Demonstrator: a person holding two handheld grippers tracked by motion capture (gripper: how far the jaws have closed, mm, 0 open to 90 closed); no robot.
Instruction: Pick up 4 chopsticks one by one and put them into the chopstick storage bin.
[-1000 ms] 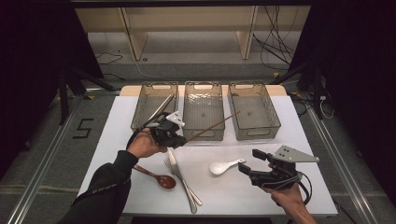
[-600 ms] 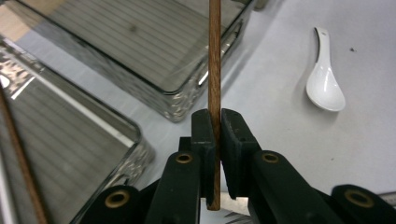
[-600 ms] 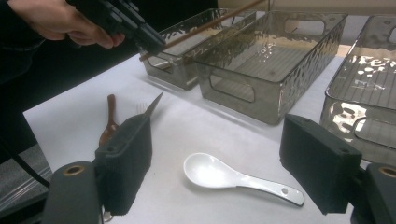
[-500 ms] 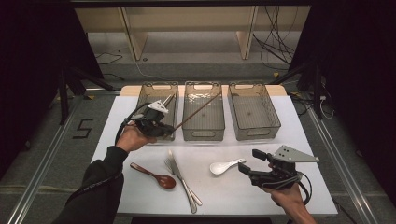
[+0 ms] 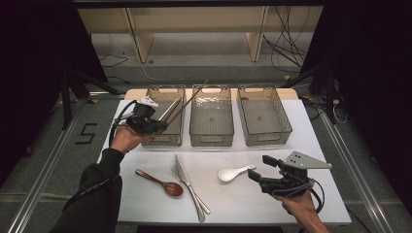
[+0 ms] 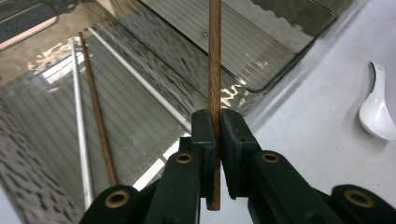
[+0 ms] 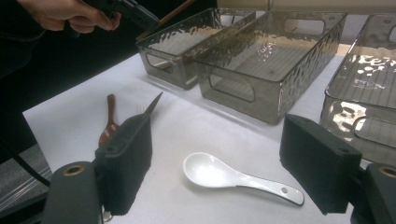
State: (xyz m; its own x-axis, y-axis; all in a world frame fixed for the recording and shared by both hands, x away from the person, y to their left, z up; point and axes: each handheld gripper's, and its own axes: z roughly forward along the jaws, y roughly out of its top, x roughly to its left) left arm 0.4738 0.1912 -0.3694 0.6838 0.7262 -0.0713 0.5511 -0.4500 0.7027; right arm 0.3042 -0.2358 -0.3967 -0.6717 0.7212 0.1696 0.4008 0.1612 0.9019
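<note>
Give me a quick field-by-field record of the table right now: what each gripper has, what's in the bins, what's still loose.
left gripper: shut on a wooden chopstick, held over the left bin
right gripper: open, holding nothing, jaws either side of the white spoon
left bin contents: one wooden chopstick, one metal chopstick
middle bin: looks empty
right bin: looks empty
loose on table: wooden spoon, fork, knife, white spoon

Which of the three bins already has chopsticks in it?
The left bin, under the left gripper: a wooden and a metal stick lie inside. The middle and right bins are bare.
</note>
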